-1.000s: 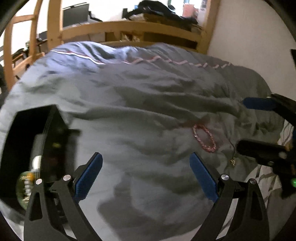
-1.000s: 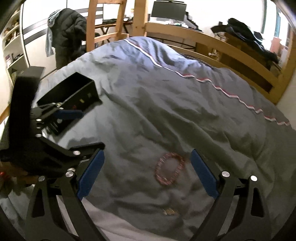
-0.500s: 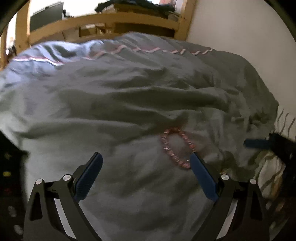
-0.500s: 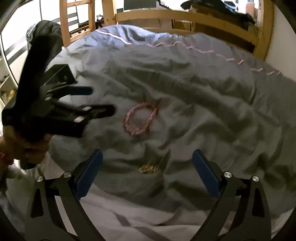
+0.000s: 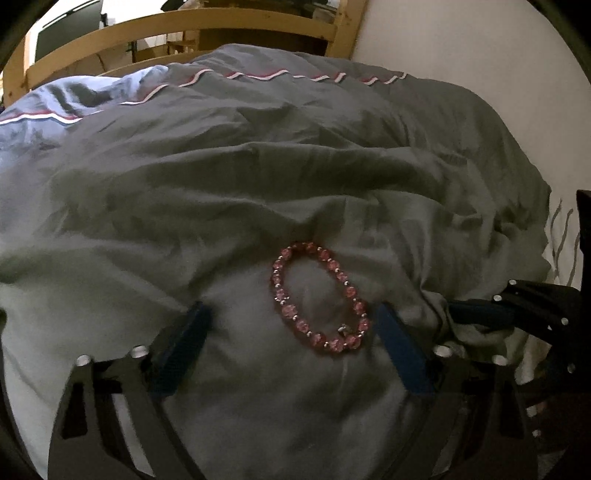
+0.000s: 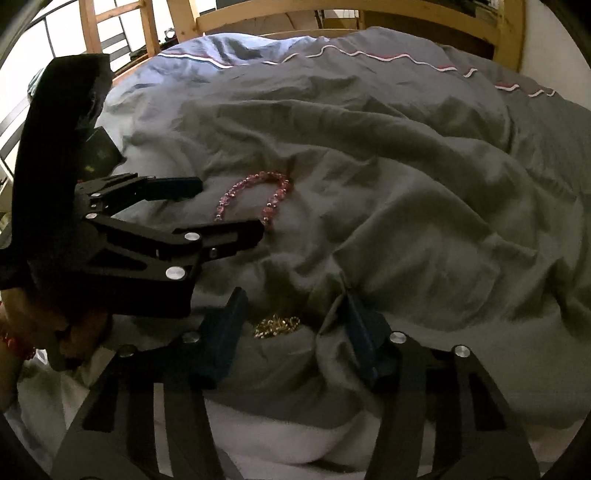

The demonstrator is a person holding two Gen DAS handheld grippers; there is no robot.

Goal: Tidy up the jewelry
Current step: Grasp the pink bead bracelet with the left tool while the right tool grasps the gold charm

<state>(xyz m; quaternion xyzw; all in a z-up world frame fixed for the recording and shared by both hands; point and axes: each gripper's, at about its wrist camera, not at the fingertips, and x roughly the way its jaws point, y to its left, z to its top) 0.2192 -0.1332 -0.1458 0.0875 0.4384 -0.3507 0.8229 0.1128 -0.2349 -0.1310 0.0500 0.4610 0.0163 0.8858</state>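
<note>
A pink bead bracelet (image 5: 282, 295) (image 6: 273, 201) lies flat on the grey duvet. My left gripper (image 5: 291, 310) (image 6: 232, 206) is down over it, jaws closing, with the bracelet between the fingers, closer to the right one, and no pad touching it. A small heap of gold chain (image 6: 277, 325) lies nearer the bed's edge. My right gripper (image 6: 291, 299) straddles it, jaws closing, chain between the blue pads but not pinched. In the left wrist view one blue finger of the right gripper (image 5: 480, 314) shows at the right.
A corner of a black box (image 6: 101, 151) peeks out behind the left gripper. The wooden bed frame (image 5: 184, 29) runs along the far side and a white wall (image 5: 461, 44) on the right. White sheet (image 6: 295, 439) shows below the duvet (image 5: 221, 177). A hand (image 6: 26, 332) holds the left gripper.
Both grippers came down toward the duvet. The left one swung away from the black box to the bracelet, the right one lowered over the gold chain. Both jaws have narrowed, the right more.
</note>
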